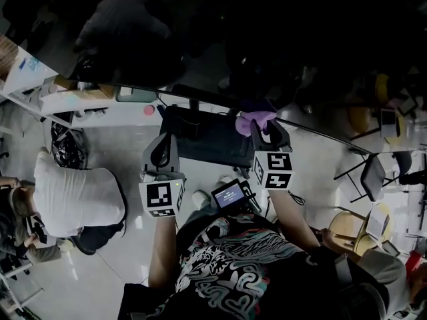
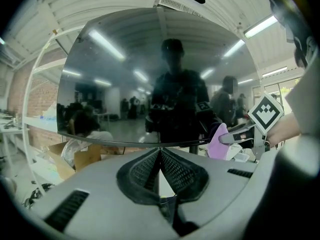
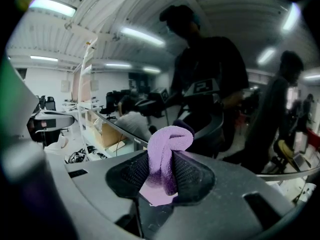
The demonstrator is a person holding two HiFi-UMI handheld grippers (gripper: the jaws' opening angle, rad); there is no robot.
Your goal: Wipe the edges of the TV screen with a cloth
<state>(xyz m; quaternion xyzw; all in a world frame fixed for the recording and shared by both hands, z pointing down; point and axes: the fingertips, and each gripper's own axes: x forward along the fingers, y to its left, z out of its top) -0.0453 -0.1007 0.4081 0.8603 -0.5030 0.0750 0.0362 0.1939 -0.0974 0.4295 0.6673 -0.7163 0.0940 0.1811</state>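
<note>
In the head view the TV screen [image 1: 233,39] fills the top of the picture as a dark, reflective sheet, its lower edge running slantwise from upper left to lower right. The right gripper [image 1: 270,131] is raised to that edge with the purple cloth [image 1: 257,120] bunched at its tip. The cloth sits right at the lower edge, apparently touching it, so the wiping of that edge looks to be under way. The left gripper [image 1: 160,153] hangs lower and well to the left, apart from the screen; it seems parked there to keep out of the cloth's path. In the left gripper view its jaws are closed together with nothing between them, and the left gripper [image 2: 160,154] points at the middle of the TV screen [image 2: 150,84] from a distance. At the right of this view the cloth [image 2: 217,143] shows against the screen's lower edge. In the right gripper view the right gripper [image 3: 167,159] has its jaws clamped on the cloth [image 3: 167,144], a folded wad standing proud of the tips. Held so, I judge, fabric rather than the jaws meets the TV screen [image 3: 215,84].
</note>
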